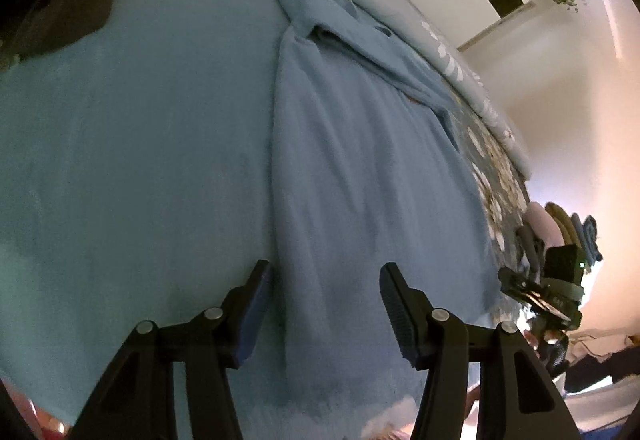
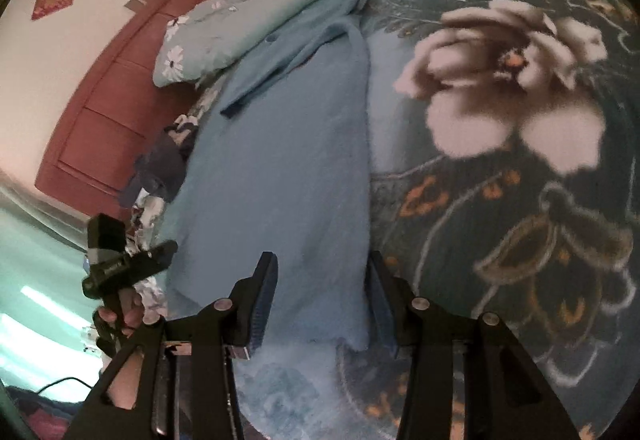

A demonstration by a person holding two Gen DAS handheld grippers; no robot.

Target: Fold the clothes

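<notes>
A light blue garment (image 1: 168,144) lies spread flat on the bed, with one side folded over onto it as a long panel (image 1: 360,168); its collar end is farthest from me. My left gripper (image 1: 326,300) hovers open over the near hem, nothing pinched between its pads. In the right wrist view the same garment (image 2: 288,160) runs away from me, and my right gripper (image 2: 322,300) stands open over its near edge, the right finger (image 2: 380,304) at the fold line. Each gripper shows in the other's view: the right gripper (image 1: 516,282) and the left gripper (image 2: 166,248), each in a hand.
A dark teal floral bedspread (image 2: 500,200) covers the bed. A pale flowered quilt (image 2: 248,20) is bunched along the far edge. Folded clothes (image 1: 568,232) are stacked beyond the garment's right side, dark clothing (image 2: 164,164) beyond its left. A red-brown cabinet (image 2: 120,80) stands behind.
</notes>
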